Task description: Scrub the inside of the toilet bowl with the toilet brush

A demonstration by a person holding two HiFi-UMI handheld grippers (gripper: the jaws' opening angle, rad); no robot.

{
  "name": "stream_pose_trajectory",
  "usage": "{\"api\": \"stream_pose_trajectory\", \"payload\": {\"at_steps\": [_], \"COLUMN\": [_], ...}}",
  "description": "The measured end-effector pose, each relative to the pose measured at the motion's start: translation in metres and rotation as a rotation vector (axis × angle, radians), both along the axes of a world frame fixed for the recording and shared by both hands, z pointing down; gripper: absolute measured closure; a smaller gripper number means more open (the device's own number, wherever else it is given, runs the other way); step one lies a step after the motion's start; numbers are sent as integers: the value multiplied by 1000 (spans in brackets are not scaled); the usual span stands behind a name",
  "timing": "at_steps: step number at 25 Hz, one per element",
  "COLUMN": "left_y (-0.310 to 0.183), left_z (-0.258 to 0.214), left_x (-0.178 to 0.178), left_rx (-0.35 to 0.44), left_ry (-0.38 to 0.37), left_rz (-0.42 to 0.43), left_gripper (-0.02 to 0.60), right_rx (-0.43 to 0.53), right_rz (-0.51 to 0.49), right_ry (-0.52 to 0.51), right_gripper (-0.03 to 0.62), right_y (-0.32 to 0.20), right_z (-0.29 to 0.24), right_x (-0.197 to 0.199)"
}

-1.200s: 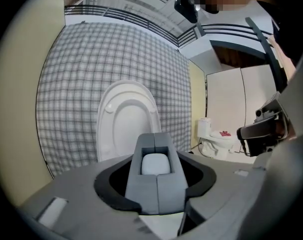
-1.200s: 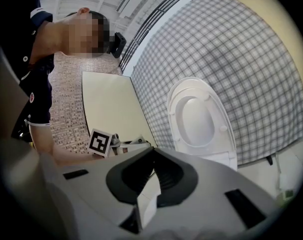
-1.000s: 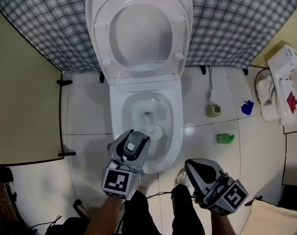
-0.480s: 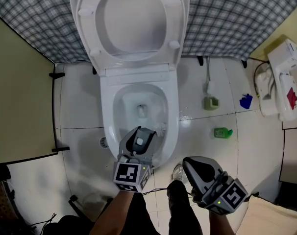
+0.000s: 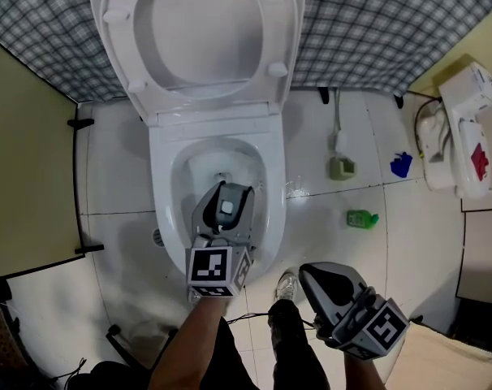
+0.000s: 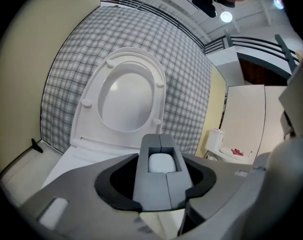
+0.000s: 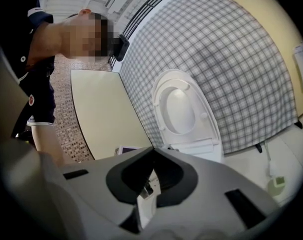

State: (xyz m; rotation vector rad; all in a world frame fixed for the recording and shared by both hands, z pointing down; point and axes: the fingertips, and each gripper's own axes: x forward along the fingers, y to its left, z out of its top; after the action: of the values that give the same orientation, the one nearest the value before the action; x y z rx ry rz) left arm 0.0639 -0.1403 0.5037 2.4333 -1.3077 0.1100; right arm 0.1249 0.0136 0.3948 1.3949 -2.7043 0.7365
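Centrally, toilet brush (image 6: 161, 163) sits within left hand-held gripper (image 5: 222, 216).

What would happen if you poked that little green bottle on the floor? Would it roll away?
Probably a little. The green bottle seems to lie on its side on smooth, shiny floor tiles, so it could slide or roll. It looks small and plastic, so it is likely light and not easy to break.
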Motion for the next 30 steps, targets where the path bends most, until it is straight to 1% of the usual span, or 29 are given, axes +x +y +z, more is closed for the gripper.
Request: {"api": "stream_pose_trajectory", "payload": {"at_steps": [4,9,14,18,21,23,30], "left_y": [-28,-48,-61,-65,-64,-59,-28], "left_z": [-1,-5,-8,-10,-10,-9,-2], "left_x": [2,9,3,-1,-1,0,3], "left_rx": [21,55,55,63,63,55,-7], "left_ry": [24,21,26,10,23,31,45], "left_rz": [-53,-46,-74,-66,-62,-46,73], "left_gripper": [371,371,371,371,371,371,371], "right_rx": [-13,-12,-16,-26,-27,-24,-20], "right_rz": [-2,-12,-3,3,-2,-3,-25], "right_ry": [2,1,-1,1,-2,-7,-2], "right_gripper": [594,594,594,594,594,594,594], "right_y": [-4,-8,-3,1,0,-2,-3], "right_z": [7,10,9,12,12,11,11], "right_x": [7,7,11,14,12,10,4]}}
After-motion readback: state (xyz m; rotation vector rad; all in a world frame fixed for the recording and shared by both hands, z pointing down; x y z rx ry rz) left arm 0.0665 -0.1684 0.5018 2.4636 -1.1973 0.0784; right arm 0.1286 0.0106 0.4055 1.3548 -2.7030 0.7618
